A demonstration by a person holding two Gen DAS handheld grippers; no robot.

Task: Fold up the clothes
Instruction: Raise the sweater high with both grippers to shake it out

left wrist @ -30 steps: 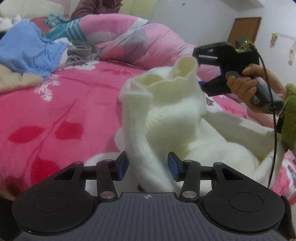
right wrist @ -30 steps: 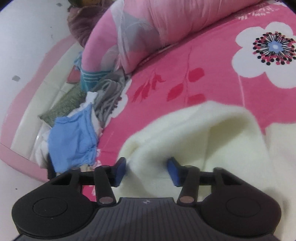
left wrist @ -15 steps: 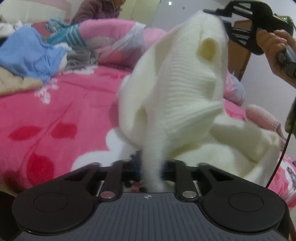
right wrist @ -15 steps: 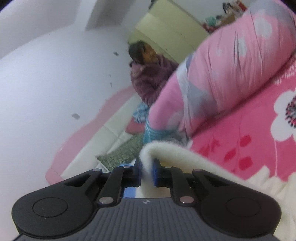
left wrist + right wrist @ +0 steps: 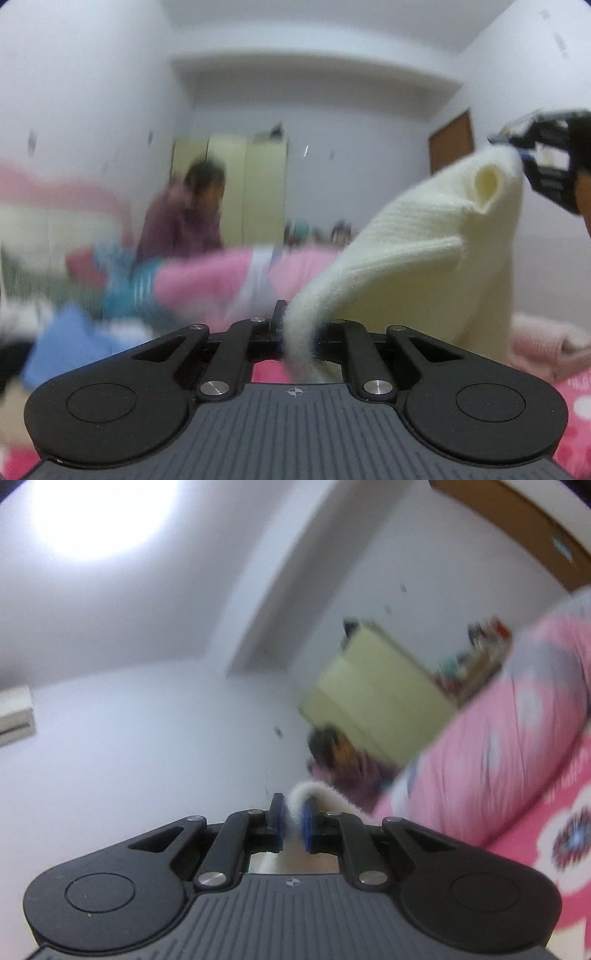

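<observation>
Left wrist view showed one cream sweater [image 5: 424, 236] raised between two claws: left claw [image 5: 295, 325] and right claw [image 5: 293, 818] each clenched on it.

Pink floral bed [image 5: 546, 812], pink duvet [image 5: 498, 738] atop.

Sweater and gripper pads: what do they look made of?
Sweater: cream knit, probably wool or acrylic; fine ribbing and fuzzy fibres along its edges, matte. Left gripper and right gripper are both shut on it. Pads: blue, smooth, likely rubber or soft plastic, though blur leaves that open.
</observation>
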